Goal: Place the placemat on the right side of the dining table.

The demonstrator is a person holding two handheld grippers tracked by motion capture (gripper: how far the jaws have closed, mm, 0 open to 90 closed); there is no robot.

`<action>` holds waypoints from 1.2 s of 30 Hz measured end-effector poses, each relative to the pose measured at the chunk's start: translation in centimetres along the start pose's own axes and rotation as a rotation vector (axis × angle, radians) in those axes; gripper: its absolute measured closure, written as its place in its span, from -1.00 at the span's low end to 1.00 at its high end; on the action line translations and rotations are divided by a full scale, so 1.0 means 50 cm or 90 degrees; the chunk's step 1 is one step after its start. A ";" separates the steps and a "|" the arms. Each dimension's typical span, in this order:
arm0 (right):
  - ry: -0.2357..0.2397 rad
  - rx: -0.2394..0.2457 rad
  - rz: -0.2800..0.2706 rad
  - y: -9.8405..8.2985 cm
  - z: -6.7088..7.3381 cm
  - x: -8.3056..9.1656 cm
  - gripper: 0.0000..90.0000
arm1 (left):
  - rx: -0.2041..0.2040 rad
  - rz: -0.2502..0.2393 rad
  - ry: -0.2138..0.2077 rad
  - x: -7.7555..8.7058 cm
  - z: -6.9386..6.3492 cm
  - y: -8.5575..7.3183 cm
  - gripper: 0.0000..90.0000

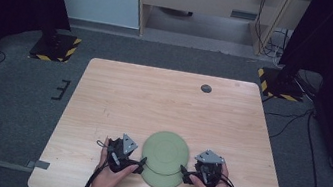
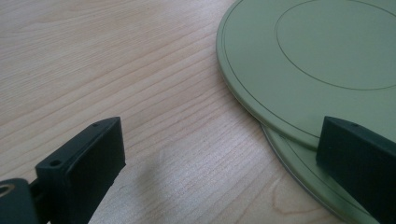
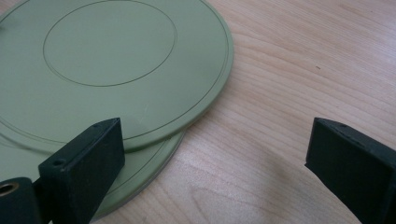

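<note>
Pale wood table (image 1: 118, 96) sits on grey carpet, with two green plates at its six o'clock edge. Upper plate (image 1: 166, 149) lies offset on the lower plate (image 1: 163, 181), shifted toward twelve o'clock. At twelve o'clock, near the far edge, is a small dark disc (image 1: 206, 88), well apart. My left gripper (image 1: 142, 161) waits at the stack's nine o'clock, jaws apart around the rims. My right gripper (image 1: 184, 169) mirrors it at three o'clock, jaws likewise spread, holding nothing.
</note>
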State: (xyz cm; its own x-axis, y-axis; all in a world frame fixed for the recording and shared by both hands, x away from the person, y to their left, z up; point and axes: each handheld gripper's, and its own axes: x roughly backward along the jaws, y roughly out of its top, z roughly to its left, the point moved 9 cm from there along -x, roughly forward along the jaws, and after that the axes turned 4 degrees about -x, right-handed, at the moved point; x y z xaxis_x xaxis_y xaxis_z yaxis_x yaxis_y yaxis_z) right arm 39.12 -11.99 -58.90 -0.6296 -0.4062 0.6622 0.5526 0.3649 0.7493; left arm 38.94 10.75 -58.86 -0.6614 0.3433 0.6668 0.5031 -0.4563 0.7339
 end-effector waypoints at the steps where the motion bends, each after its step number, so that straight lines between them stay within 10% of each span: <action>1: 0.000 -0.003 0.000 0.000 -0.001 0.000 -0.90 | 0.000 0.000 0.000 0.000 0.000 0.000 -0.97; 36: -0.008 -0.012 0.004 0.000 -0.002 -0.002 -0.90 | -0.003 -0.004 -0.005 -0.002 -0.013 0.003 -0.99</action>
State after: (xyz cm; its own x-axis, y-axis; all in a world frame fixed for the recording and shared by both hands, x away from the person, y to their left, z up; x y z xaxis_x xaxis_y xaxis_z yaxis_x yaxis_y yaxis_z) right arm 39.25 -12.05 -58.97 -0.6324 -0.3940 0.6669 0.5668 0.3515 0.7451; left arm 38.71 10.09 -58.90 -0.6595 0.3527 0.6638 0.4966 -0.4585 0.7370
